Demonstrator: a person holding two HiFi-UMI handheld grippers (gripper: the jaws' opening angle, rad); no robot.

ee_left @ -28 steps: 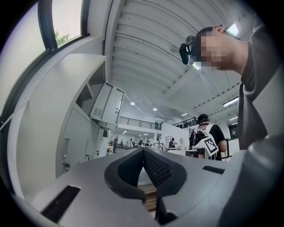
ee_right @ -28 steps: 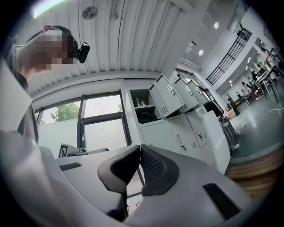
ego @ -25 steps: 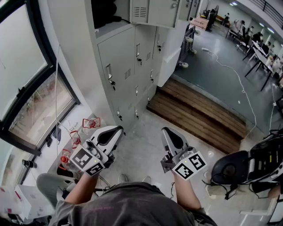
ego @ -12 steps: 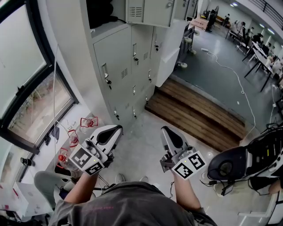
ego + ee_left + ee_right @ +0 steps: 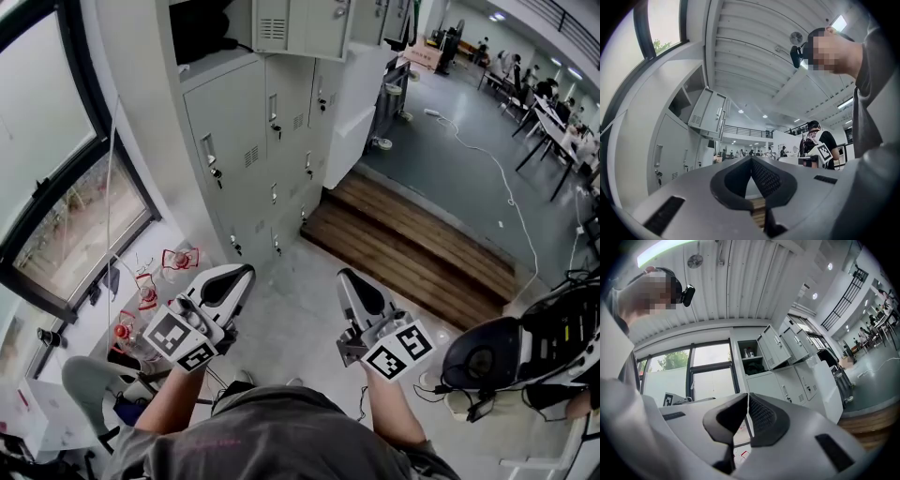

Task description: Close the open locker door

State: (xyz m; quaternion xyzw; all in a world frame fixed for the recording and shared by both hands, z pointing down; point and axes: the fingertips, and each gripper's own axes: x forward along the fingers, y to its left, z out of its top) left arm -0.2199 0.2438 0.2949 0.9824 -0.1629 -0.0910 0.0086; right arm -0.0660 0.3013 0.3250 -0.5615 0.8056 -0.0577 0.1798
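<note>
Both pinched together, empty — L claw point(image 5: 246, 271), R claw point(image 5: 344, 275); upper locker door point(image 5: 298, 26) open.

Lockers point(image 5: 234, 141): sheet metal, grey paint, satin, smooth. Open locker door point(image 5: 300, 28): same finish, louvred vent. Left tool point(image 5: 246, 272) and right tool point(image 5: 343, 277): smooth matt light-grey plastic shells. Pads point(image 5: 765, 178) black, look rubbery, with a fine knurled grid on the inner face. Marker cubes point(image 5: 183, 339): matt black-on-white print. Step point(image 5: 422, 239): brown wood planks, dull, seams visible. Floor point(image 5: 291, 314) by the lockers pale, smooth, faintly speckled. Hall floor point(image 5: 459, 150) dark grey, slight sheen. Shirt point(image 5: 272, 436): grey cloth, matt. Ceiling point(image 5: 740, 56): ribbed white panels, look like painted metal. Window frame point(image 5: 89, 183) black, smooth.
</note>
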